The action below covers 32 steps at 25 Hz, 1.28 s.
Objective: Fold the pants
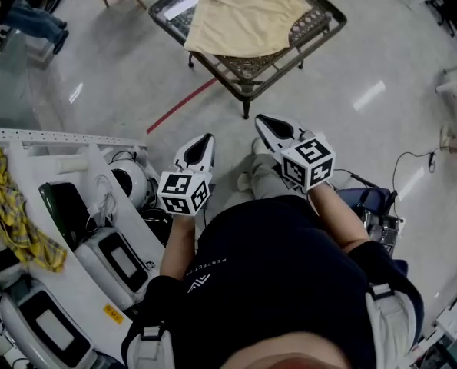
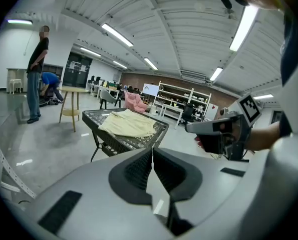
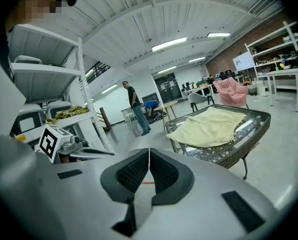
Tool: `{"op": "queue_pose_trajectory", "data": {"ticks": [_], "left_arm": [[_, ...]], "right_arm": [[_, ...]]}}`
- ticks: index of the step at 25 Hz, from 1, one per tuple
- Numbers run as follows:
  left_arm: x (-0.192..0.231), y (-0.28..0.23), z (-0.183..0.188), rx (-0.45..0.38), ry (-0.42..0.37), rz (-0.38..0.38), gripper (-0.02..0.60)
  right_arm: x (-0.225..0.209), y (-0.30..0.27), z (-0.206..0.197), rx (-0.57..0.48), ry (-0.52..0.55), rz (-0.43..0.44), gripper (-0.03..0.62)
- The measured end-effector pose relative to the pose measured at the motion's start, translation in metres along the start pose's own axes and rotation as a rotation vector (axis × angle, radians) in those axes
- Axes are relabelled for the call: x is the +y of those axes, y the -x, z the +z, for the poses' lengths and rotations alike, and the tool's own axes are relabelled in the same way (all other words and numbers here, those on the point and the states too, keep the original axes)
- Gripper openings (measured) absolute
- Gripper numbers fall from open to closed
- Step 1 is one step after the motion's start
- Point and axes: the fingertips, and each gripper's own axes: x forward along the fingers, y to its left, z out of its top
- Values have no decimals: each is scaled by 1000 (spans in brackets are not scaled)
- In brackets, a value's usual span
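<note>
Two claws, and both are clenched on nothing. The left claw (image 1: 206, 139) and the right claw (image 1: 260, 120) hang side by side in front of the person's body. Each gripper view shows ridged pads pressed flat together with no cloth between them.

The pants (image 1: 247, 14) are well apart from both, across a stretch of grey floor, lying on a dark lattice-topped desk (image 1: 320, 31).

That fabric looks light, soft and limp. My read is that it will sag and drape the instant it leaves the top, with no stiffness to help. The weave should sit well in those ridged pads, so slipping is not the worry; bunching is. The best hold is probably out at the edges, one claw to each corner of one end, so the cloth hangs flat between them. A pinch in the middle would only gather it. The open lattice could also catch a dragged hem.

As for looks, the pants are pale cream-yellow and spread loosely over most of the top, rumpled with soft ridges. One edge reaches the near rim. Waistband and legs can't be told apart from here.
</note>
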Motion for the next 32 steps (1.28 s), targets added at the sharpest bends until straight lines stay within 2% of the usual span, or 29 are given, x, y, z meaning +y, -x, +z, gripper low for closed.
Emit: {"op": "queue_pose_trajectory", "data": {"ticks": [7, 11, 18, 28, 32], "left_arm": [[7, -56, 23, -1, -47, -20, 17], [10, -86, 37, 1, -44, -23, 17], [18, -118, 37, 51, -57, -15, 17], [36, -145, 62, 34, -42, 10, 17], [40, -153, 66, 45, -23, -7, 17]], "right_arm": [[-47, -20, 18, 14, 22, 43, 35], [-64, -33, 28, 23, 23, 84, 35], [-85, -50, 34, 57, 21, 129, 35], [-123, -58, 41, 47, -15, 107, 35], [-132, -62, 42, 51, -30, 91, 35]]}}
